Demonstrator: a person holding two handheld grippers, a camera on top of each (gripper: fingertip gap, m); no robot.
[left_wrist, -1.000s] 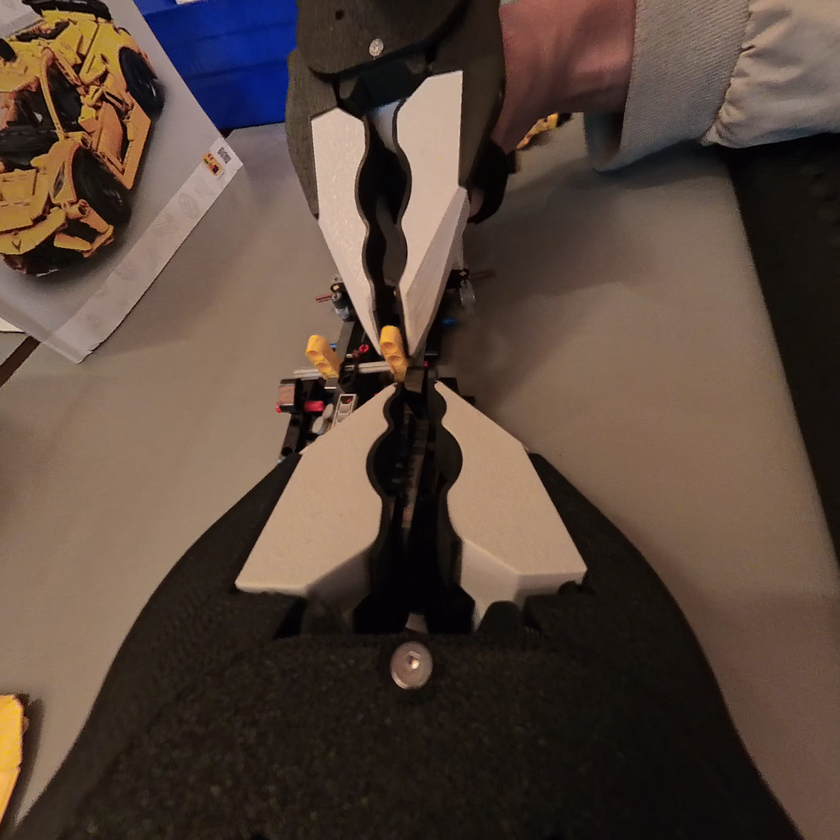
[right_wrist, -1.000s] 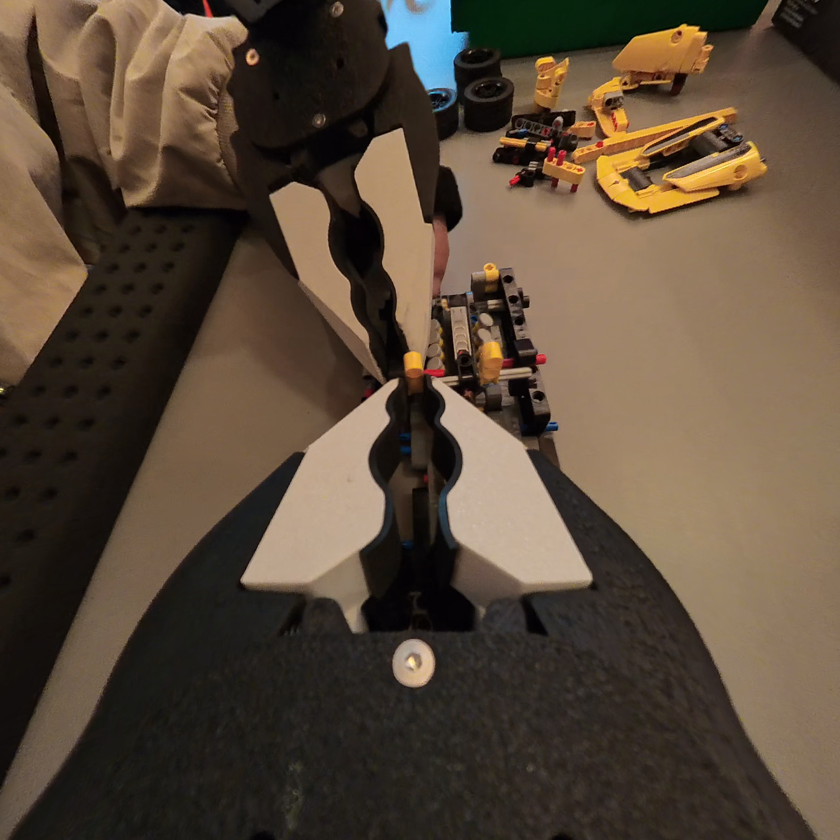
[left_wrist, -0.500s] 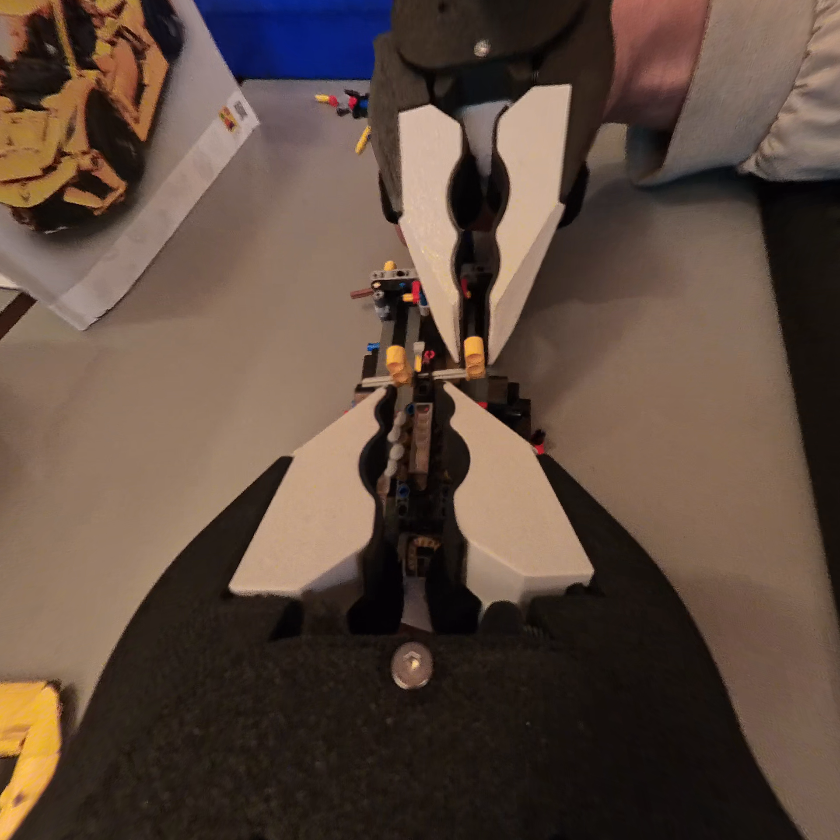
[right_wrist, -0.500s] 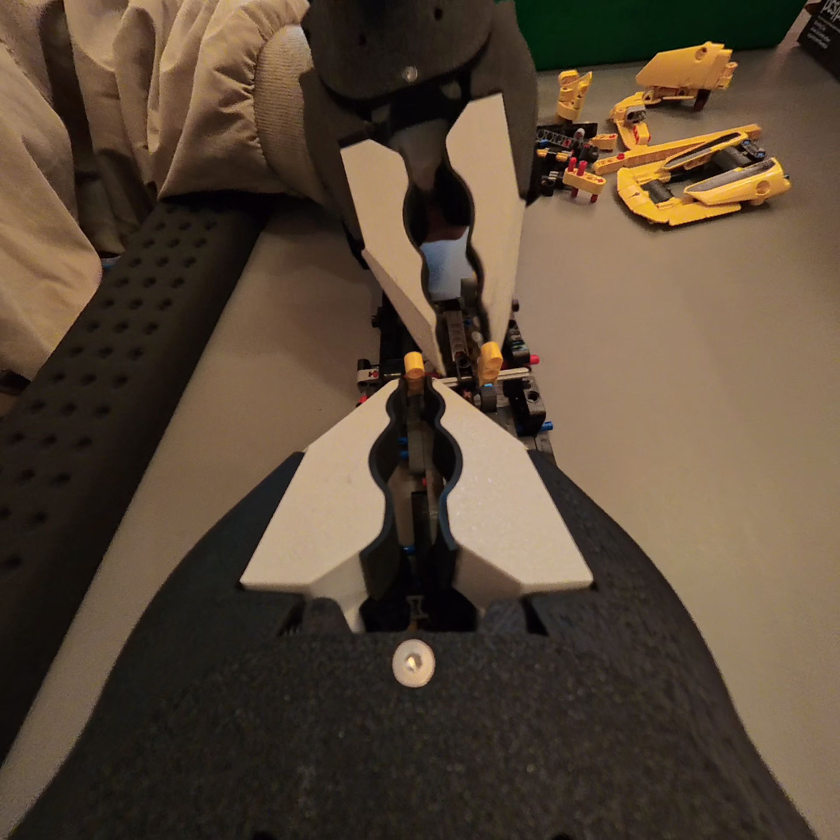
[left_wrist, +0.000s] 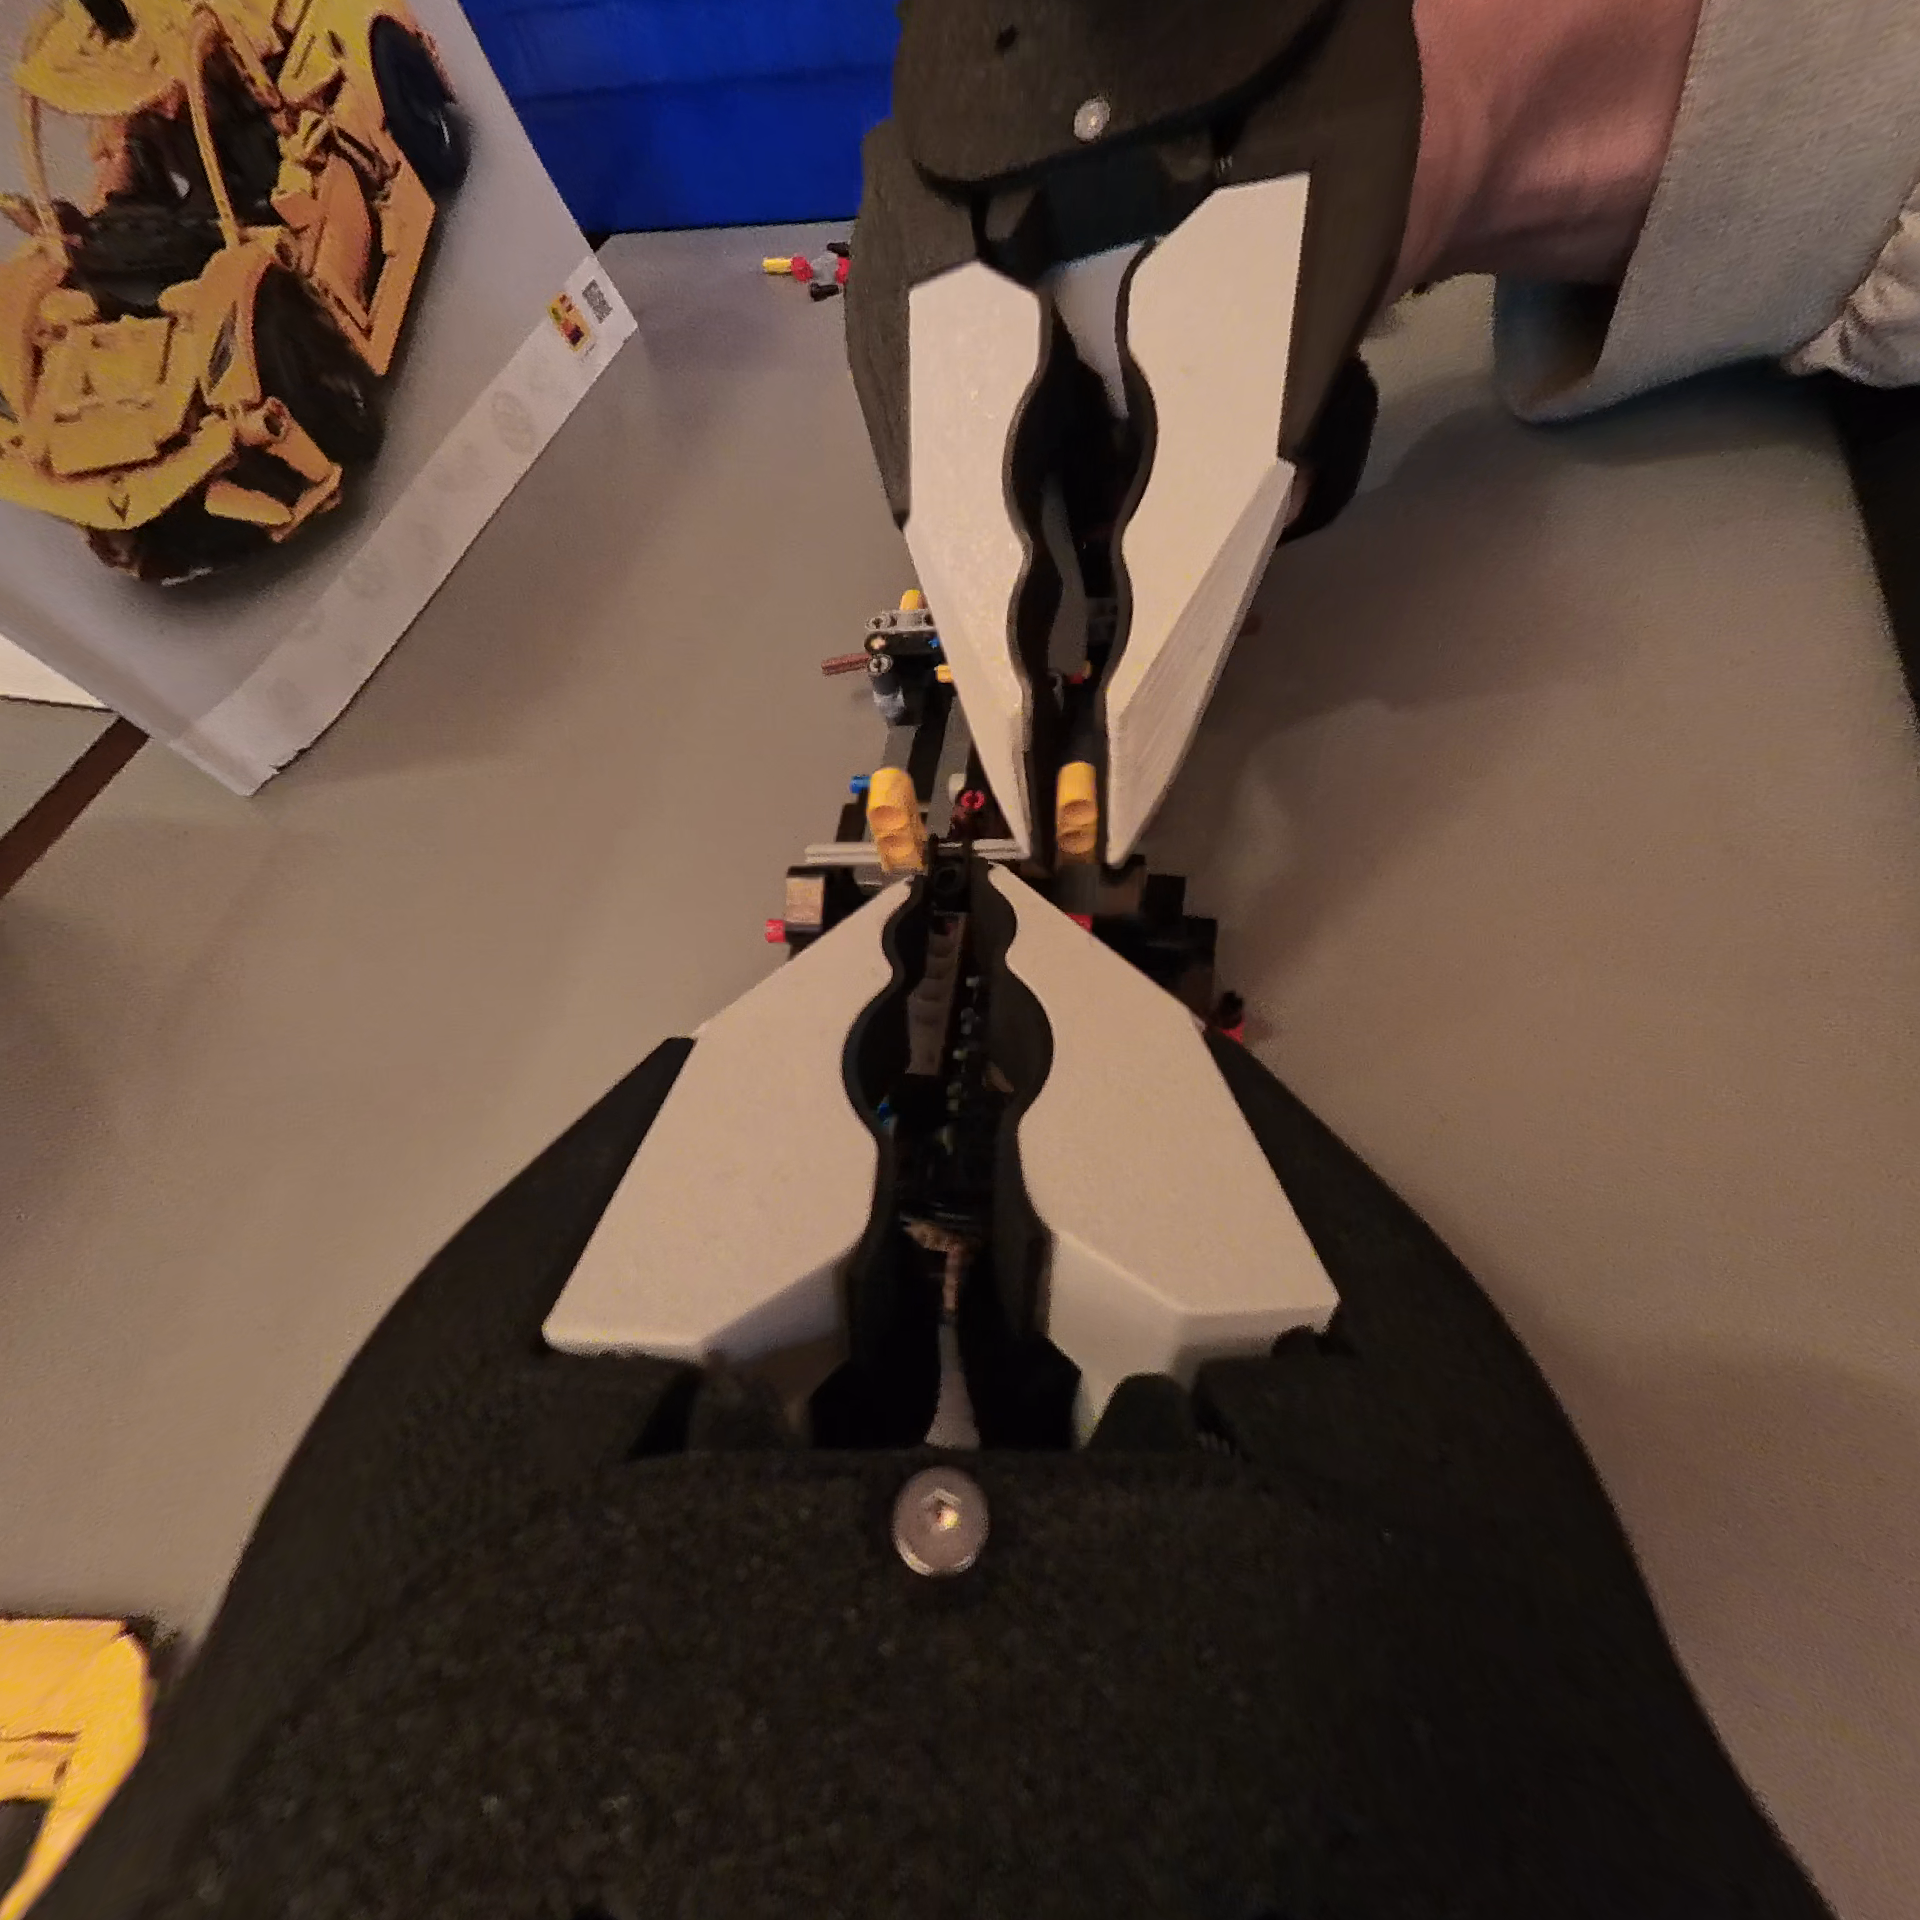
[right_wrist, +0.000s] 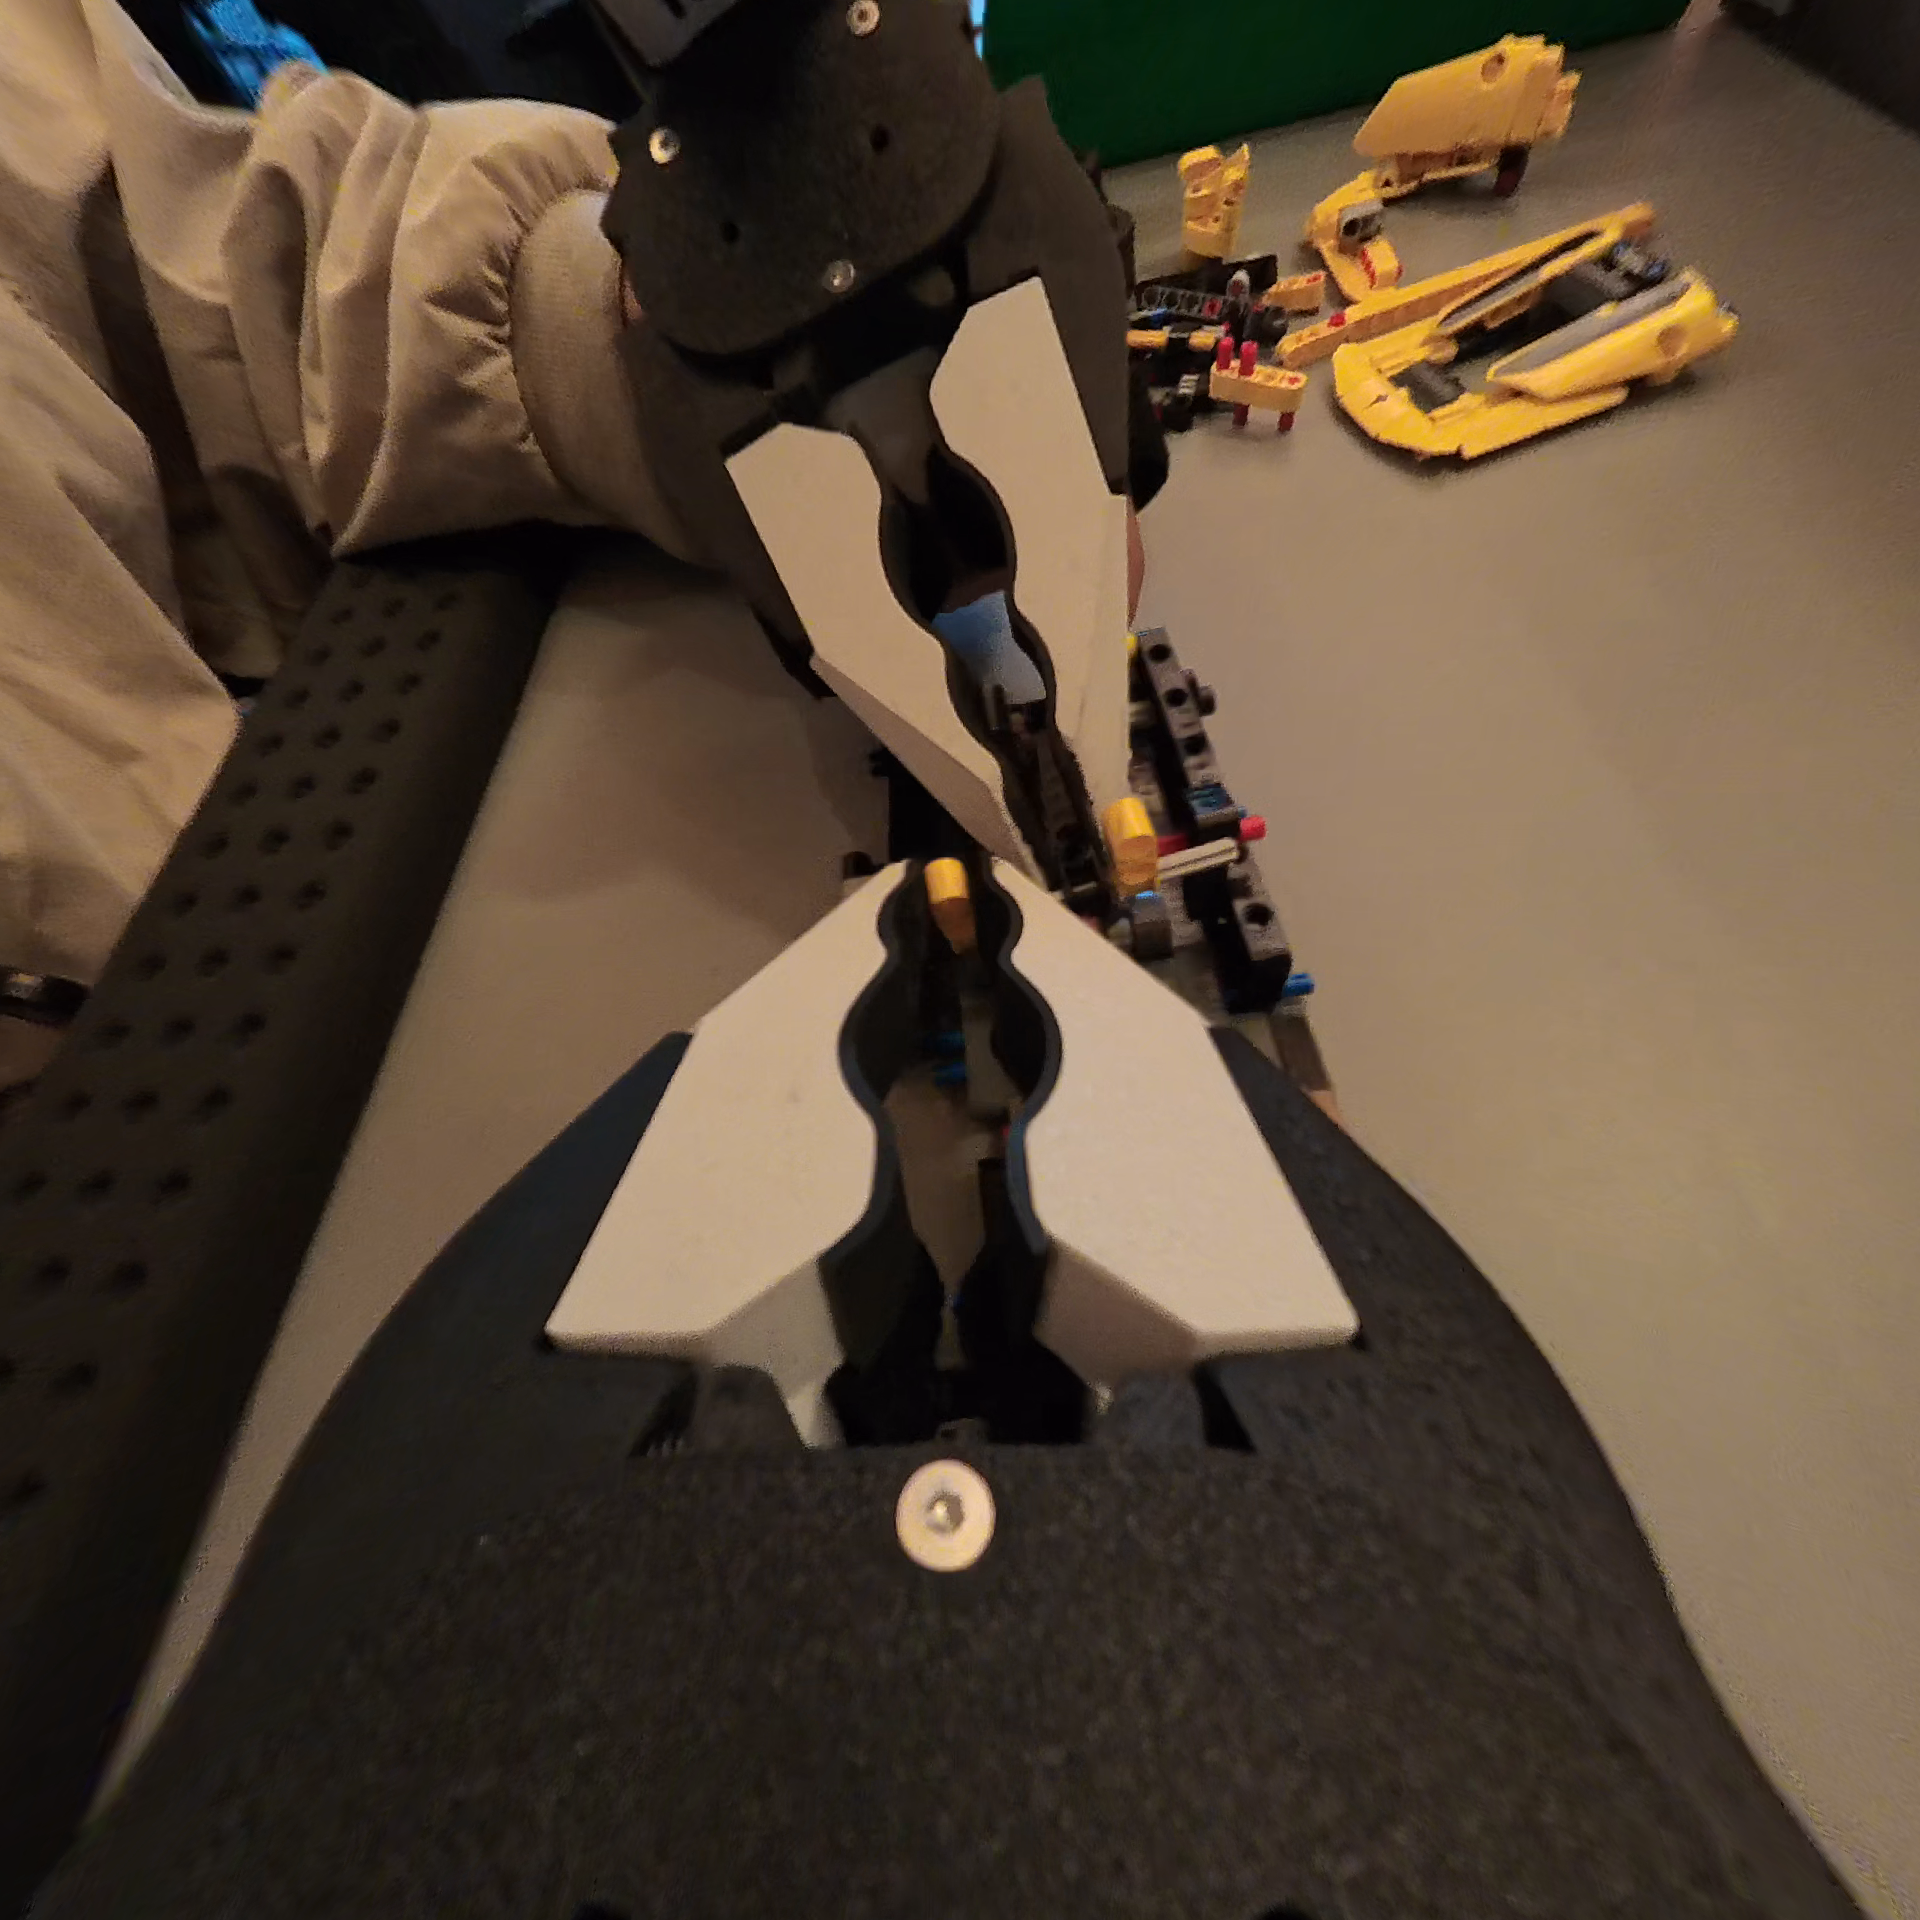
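A black brick-built chassis (left_wrist: 1164, 925) lies on the grey table, with a grey axle (left_wrist: 842, 852) carrying two yellow connectors. My left gripper (left_wrist: 951, 878) is shut on a black beam of the chassis, its tips just short of the axle. My right gripper (left_wrist: 1070, 852) comes in from the opposite side, with its fingertips clamped around the right yellow connector (left_wrist: 1075, 810). The other yellow connector (left_wrist: 896, 821) stands free. In the right wrist view my right gripper (right_wrist: 951, 873) has that yellow connector (right_wrist: 948, 894) between its tips. There the left gripper (right_wrist: 1049, 862) slants down onto the chassis (right_wrist: 1236, 914).
An instruction booklet showing a yellow car (left_wrist: 260, 364) lies at the far left before a blue bin (left_wrist: 675, 104). Yellow body panels (right_wrist: 1507, 353) and small parts lie at the far right near a green box (right_wrist: 1247, 62). A black perforated strip (right_wrist: 208, 935) edges the table. The tips of both grippers are at nearly the same place.
The left gripper's jaws stood wider half a second ago and have narrowed onto the chassis beam. It now leans more steeply. The right gripper stays on the yellow connector.
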